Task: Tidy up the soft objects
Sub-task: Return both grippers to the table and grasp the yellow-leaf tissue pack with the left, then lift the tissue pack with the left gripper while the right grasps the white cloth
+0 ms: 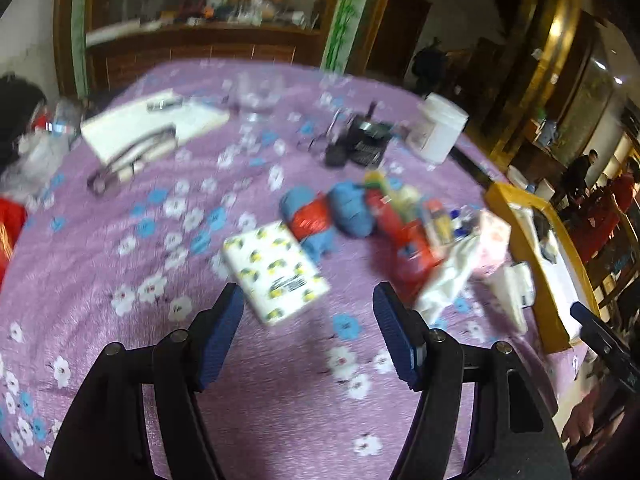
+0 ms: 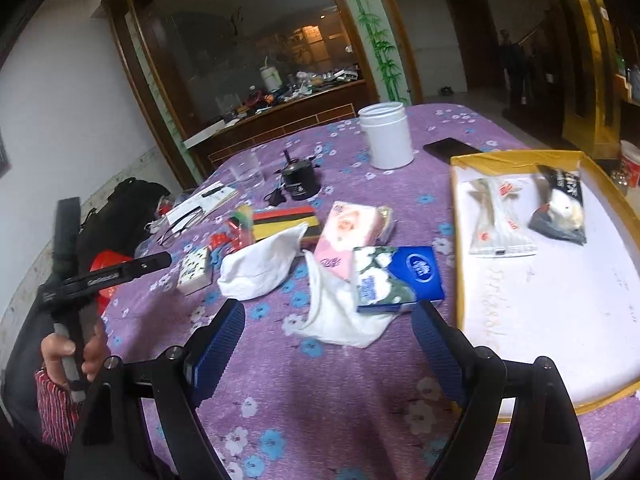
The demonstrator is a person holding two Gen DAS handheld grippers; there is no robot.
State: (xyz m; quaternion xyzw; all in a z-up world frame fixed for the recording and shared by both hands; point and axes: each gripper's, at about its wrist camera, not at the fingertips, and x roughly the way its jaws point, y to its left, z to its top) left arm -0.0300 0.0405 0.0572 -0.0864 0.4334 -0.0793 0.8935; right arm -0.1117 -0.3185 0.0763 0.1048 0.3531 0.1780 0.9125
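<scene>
Both claws spread, empty: left gripper above lemon-print tissue pack; right gripper near blue tissue pack. Packs likely light, squashy, film slippery; pinch across short sides, gently.

Black linkage arms on left gripper and right gripper, round silver screws at the pivots — ribbed blue pads on the fingers. At 9 o'clock in right wrist view: bare-skinned left hand, red-and-white striped cuff — black body with small white lettering.
</scene>
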